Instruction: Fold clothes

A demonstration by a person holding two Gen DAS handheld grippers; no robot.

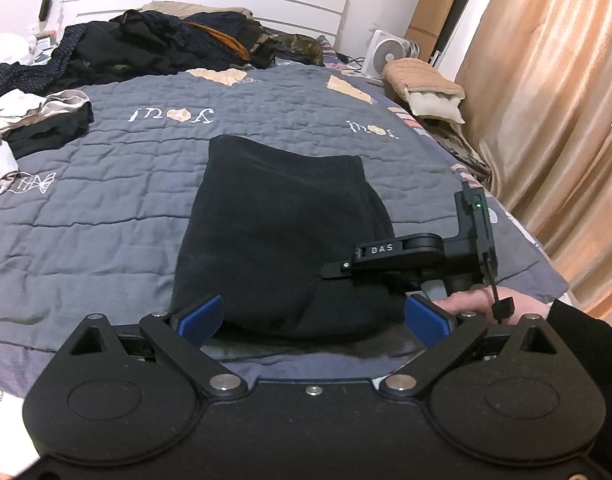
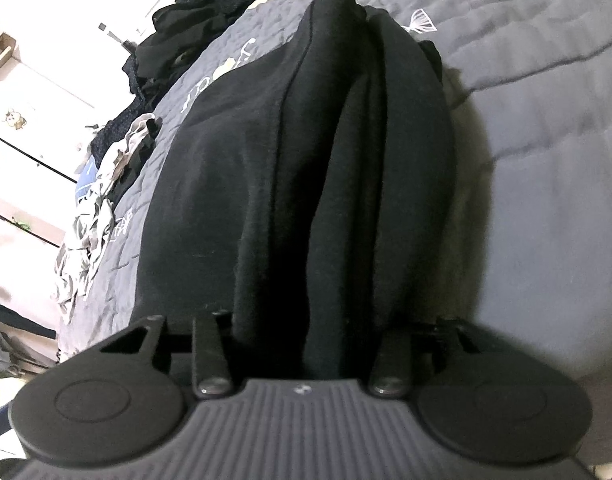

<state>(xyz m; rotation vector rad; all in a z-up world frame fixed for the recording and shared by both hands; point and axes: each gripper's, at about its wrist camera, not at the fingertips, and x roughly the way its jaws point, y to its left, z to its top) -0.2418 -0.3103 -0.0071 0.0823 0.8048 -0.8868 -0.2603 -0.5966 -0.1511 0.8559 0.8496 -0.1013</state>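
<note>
Two views to call, starting at the left wrist. The left gripper (image 1: 313, 318) sits low over the near edge of a folded black fleece garment (image 1: 273, 232), and its blue pads (image 1: 199, 316) stand wide apart, one off each side of the fold, neither pressing on cloth. Released, then, with the garment's near end between the fingers. The garment lies on a grey quilted bedspread (image 1: 105, 200), roughly mid-bed. At the right of this view comes the right gripper (image 1: 340, 268), lying sideways with its tip over the garment's right edge, a hand (image 1: 474, 300) in a dark sleeve behind it. Up by the white headboard (image 1: 209, 4) there is a heap of dark clothes (image 1: 145, 48), with a cat (image 1: 301, 46) curled next to it, and a smaller pile of light and black laundry (image 1: 37, 120) at the left edge.

Over to the right wrist. A thick bundle of the black fleece (image 2: 306, 184) runs straight down between the right gripper's (image 2: 301, 344) fingers, filling the gap. The pads are buried in the black folds, so whether they are actually squeezing I cannot tell. More bedspread (image 2: 546, 160) shows on the right.
</note>
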